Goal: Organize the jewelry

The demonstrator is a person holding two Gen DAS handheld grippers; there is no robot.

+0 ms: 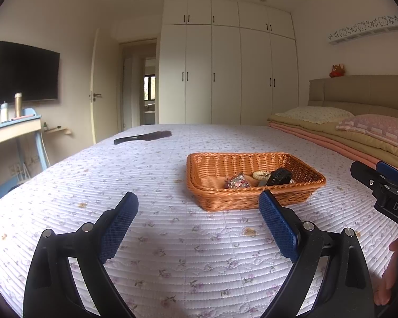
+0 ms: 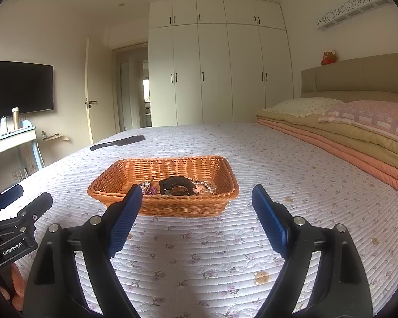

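An orange wicker basket (image 1: 217, 164) sits on the floral bedspread; it also shows in the right wrist view (image 2: 172, 168). Inside lie a beaded sparkly piece (image 1: 237, 181), a cream bracelet (image 1: 260, 175), a black watch (image 1: 278, 177) and, in the right wrist view, a black watch (image 2: 176, 185), a purple beaded piece (image 2: 147, 187) and a silver chain (image 2: 207, 185). My left gripper (image 1: 199, 206) is open and empty, just short of the basket. My right gripper (image 2: 197, 204) is open and empty, near the basket's front right. The right gripper shows at the left view's right edge (image 1: 384, 185).
A dark hairbrush (image 1: 143, 137) lies on the far left of the bed. Folded blankets and pillows (image 1: 358, 132) are stacked at the right by the headboard. A desk with bottles (image 1: 13, 127) stands left under a TV. White wardrobes stand behind.
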